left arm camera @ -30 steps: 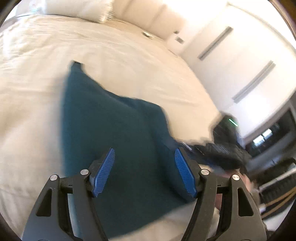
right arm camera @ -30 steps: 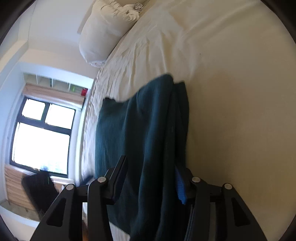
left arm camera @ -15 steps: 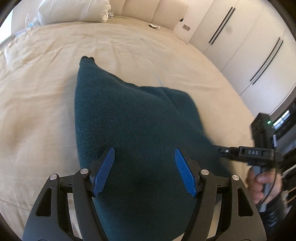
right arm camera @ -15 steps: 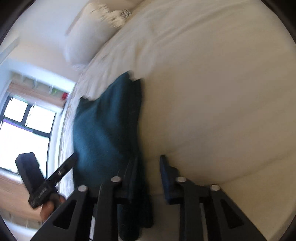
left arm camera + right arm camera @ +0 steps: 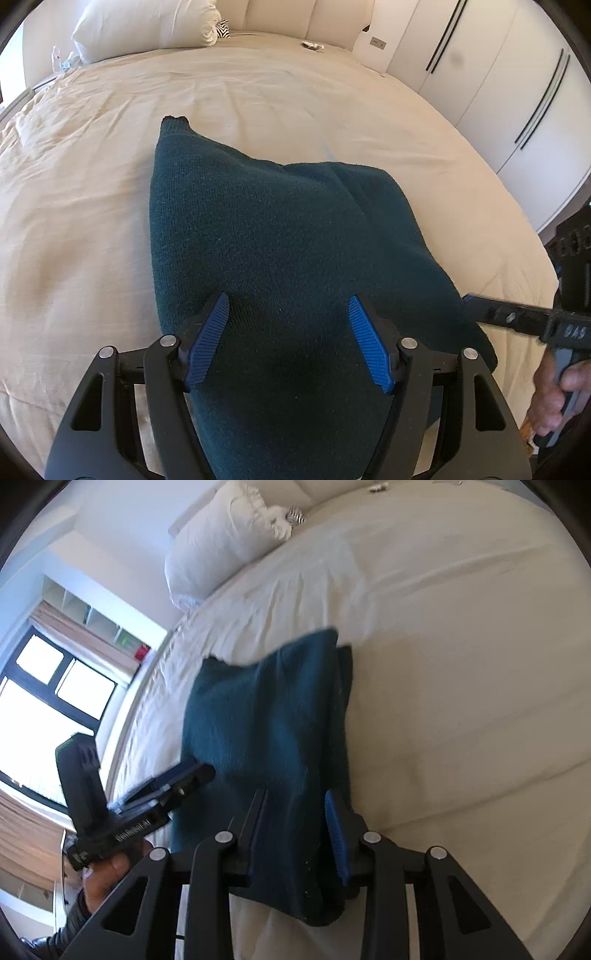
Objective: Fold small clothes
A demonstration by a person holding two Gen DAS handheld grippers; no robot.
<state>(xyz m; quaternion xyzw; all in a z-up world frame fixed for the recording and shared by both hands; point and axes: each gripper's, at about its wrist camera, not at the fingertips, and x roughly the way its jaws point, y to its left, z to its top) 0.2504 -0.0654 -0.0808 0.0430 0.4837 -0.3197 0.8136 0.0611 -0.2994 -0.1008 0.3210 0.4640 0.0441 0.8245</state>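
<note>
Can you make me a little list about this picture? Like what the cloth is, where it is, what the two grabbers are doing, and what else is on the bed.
cloth: dark teal knit garment, partly folded
where: lying on the cream bed sheet
left gripper: open, above the near end of the garment, not pinching it
right gripper: jaws opening, garment's edge between them
also on bed: white pillow at the far end
background: white wardrobe doors, window
</note>
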